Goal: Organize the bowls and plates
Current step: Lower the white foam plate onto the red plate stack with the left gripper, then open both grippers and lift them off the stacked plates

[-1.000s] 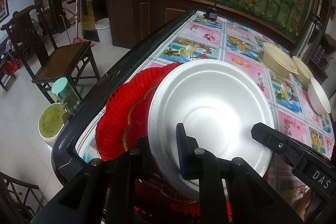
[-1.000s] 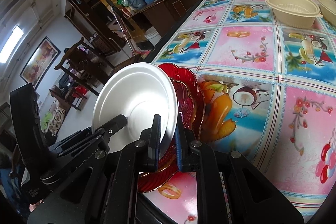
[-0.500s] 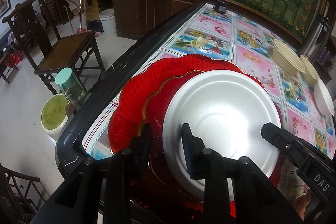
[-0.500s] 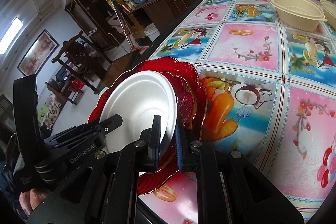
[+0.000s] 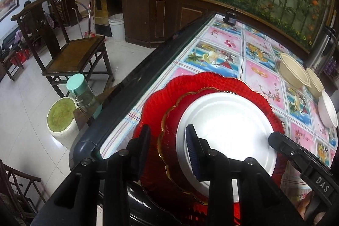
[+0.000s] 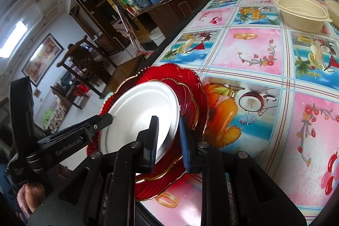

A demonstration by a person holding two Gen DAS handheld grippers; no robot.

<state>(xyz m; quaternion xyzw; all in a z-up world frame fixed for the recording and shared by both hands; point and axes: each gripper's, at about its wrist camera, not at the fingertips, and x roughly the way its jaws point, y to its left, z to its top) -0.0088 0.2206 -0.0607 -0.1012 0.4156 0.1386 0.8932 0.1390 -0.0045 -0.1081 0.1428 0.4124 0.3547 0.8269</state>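
Observation:
A white plate (image 5: 228, 126) lies on a small red gold-rimmed plate (image 5: 169, 132), stacked on a large red plate (image 5: 203, 82) at the table's near left corner. My left gripper (image 5: 167, 149) is open, its jaws astride the near rims of the white and small red plates. My right gripper (image 6: 168, 141) is open, its jaws either side of the white plate (image 6: 139, 111) and small red plate (image 6: 188, 99) rims. The left gripper shows in the right wrist view (image 6: 106, 120).
Two cream bowls (image 5: 294, 71) and a white bowl (image 5: 327, 109) stand at the far right of the flowered tablecloth (image 6: 254, 52). A small black object (image 5: 229, 18) sits at the far table edge. A chair (image 5: 70, 56) and a stool with a bottle (image 5: 80, 90) stand left of the table.
The tilted white plate has come down flat onto the red plates. Both grippers have opened from their grip on the plate rims.

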